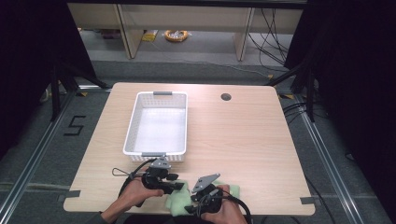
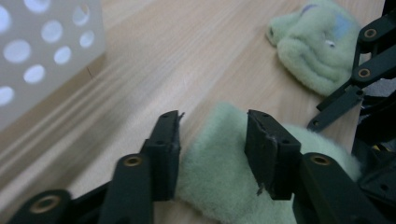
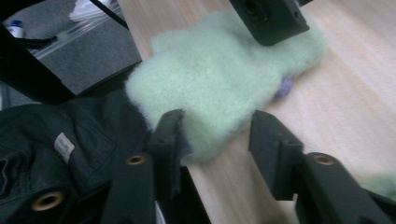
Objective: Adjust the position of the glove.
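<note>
1. far left on my high view: grey floor beside the table, with a black mark [image 1: 74,126] shaped like a 5.
2. wooden table [image 1: 243,140], pale grain, with a round cable hole [image 1: 226,97] toward the far edge.
3. white perforated basket [image 1: 132,122] sits left of centre and runs lengthwise away from me. i see nothing inside it. its near end is just beyond the left claw.
4. left claw [image 1: 180,186], held in the left hand [image 1: 133,193] at the near edge, points right. on the left gripper view its jaws are spread apart, unclenched, with the fuzzy green cloth [image 2: 219,172] between them. the cloth touches the inner face of the left-hand jaw; i cannot tell whether the other jaw touches it.
5. that same cloth lies flat on the table at the near edge, between the two claws on the high view [image 1: 180,200]. the right gripper view shows it reaching to the table's edge.
6. a second green fuzzy piece [image 2: 317,46] lies farther off on the left gripper view, with a purple patch on it. i cannot tell whether it is separate from the first.
7. right claw [image 1: 192,208], in the right hand [image 1: 229,212], points left. on its own view the jaws are released and wide, the left-hand jaw at the cloth's near corner [image 3: 205,93], the other over bare wood. nothing is gripped.
</note>
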